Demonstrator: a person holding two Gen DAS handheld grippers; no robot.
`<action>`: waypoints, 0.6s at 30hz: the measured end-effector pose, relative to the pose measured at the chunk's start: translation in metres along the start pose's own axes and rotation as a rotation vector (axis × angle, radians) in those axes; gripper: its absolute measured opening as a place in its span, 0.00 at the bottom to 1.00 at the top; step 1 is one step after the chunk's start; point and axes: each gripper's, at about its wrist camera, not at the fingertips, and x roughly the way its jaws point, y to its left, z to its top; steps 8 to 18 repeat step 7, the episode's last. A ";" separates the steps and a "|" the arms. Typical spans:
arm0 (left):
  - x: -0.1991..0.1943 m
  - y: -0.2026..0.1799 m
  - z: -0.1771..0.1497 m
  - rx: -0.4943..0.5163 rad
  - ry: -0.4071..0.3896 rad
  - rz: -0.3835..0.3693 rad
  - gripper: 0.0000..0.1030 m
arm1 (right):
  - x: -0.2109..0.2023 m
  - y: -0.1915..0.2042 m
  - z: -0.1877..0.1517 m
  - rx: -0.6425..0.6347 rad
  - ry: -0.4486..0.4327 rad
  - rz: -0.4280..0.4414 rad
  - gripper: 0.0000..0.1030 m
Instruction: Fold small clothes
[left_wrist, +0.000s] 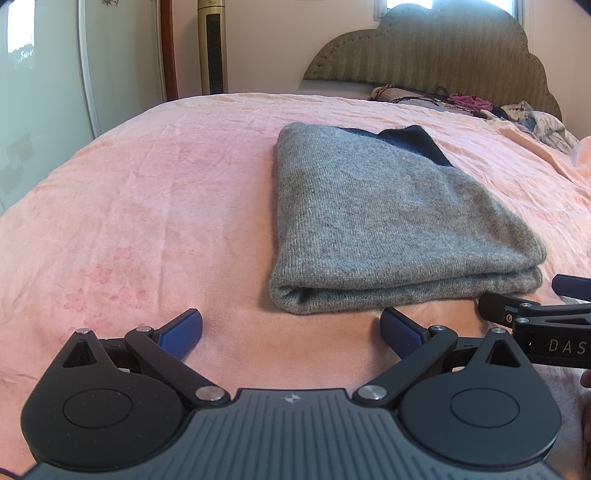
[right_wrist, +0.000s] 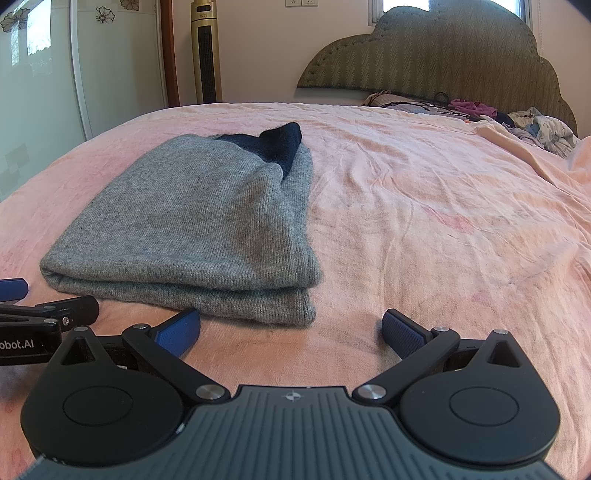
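A grey knitted garment (left_wrist: 384, 218) lies folded in a thick rectangle on the pink bed sheet (left_wrist: 155, 206), with a dark navy part (left_wrist: 417, 142) showing at its far end. My left gripper (left_wrist: 291, 330) is open just in front of the fold's near edge, holding nothing. In the right wrist view the same grey garment (right_wrist: 195, 225) lies left of centre. My right gripper (right_wrist: 291, 330) is open near the garment's near right corner, with nothing between its fingers. Each gripper shows at the edge of the other's view.
A padded headboard (right_wrist: 443, 55) stands at the far end of the bed. Loose clothes (right_wrist: 532, 125) are piled at the far right near it. A tall fan tower (right_wrist: 205, 51) and a glass sliding door (right_wrist: 55, 74) stand to the left.
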 end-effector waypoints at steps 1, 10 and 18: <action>0.000 0.000 0.000 -0.001 0.001 -0.001 1.00 | 0.000 0.000 0.000 0.000 0.000 0.000 1.00; -0.003 0.004 -0.001 0.026 0.005 -0.001 1.00 | 0.000 0.000 0.000 0.001 0.000 0.001 1.00; -0.003 0.004 -0.001 0.026 0.005 -0.001 1.00 | 0.000 0.000 0.000 0.001 0.000 0.001 1.00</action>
